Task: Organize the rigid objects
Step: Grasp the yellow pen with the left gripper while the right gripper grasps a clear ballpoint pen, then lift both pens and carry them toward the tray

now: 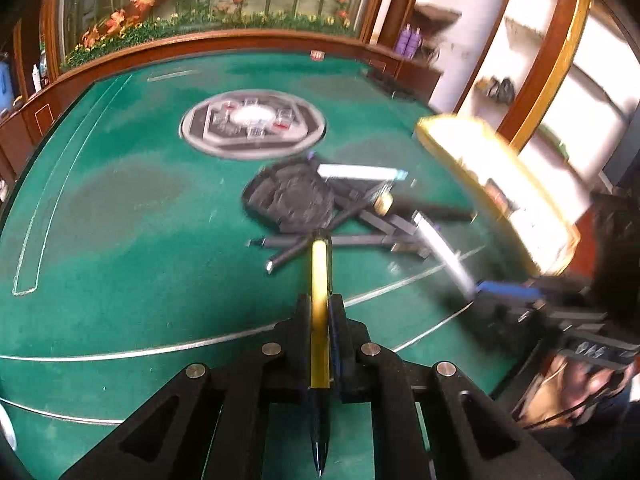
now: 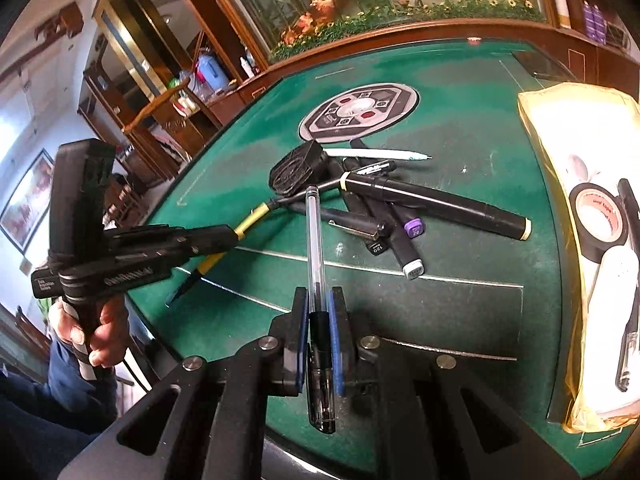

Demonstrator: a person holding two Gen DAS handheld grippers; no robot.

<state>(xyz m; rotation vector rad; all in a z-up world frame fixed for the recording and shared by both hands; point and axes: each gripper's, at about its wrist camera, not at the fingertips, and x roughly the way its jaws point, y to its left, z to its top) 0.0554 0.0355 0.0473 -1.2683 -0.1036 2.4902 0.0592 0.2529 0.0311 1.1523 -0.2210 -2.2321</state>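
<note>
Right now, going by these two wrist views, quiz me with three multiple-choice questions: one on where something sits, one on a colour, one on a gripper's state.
1. Where does the roll of tape sit?
A. in the yellow tray
B. on the round centre panel
C. among the markers

2. What colour is the barrel of the pen in the left gripper?
A. red
B. yellow
C. white

3. What state is the right gripper in?
A. wide open, holding nothing
B. shut with nothing between the jaws
C. shut on a clear pen

Answers:
1 A, the tape lies inside the tray at the table's right edge.
2 B, a yellow barrel runs between the closed jaws.
3 C, the blue pads press both sides of the clear pen.
</note>
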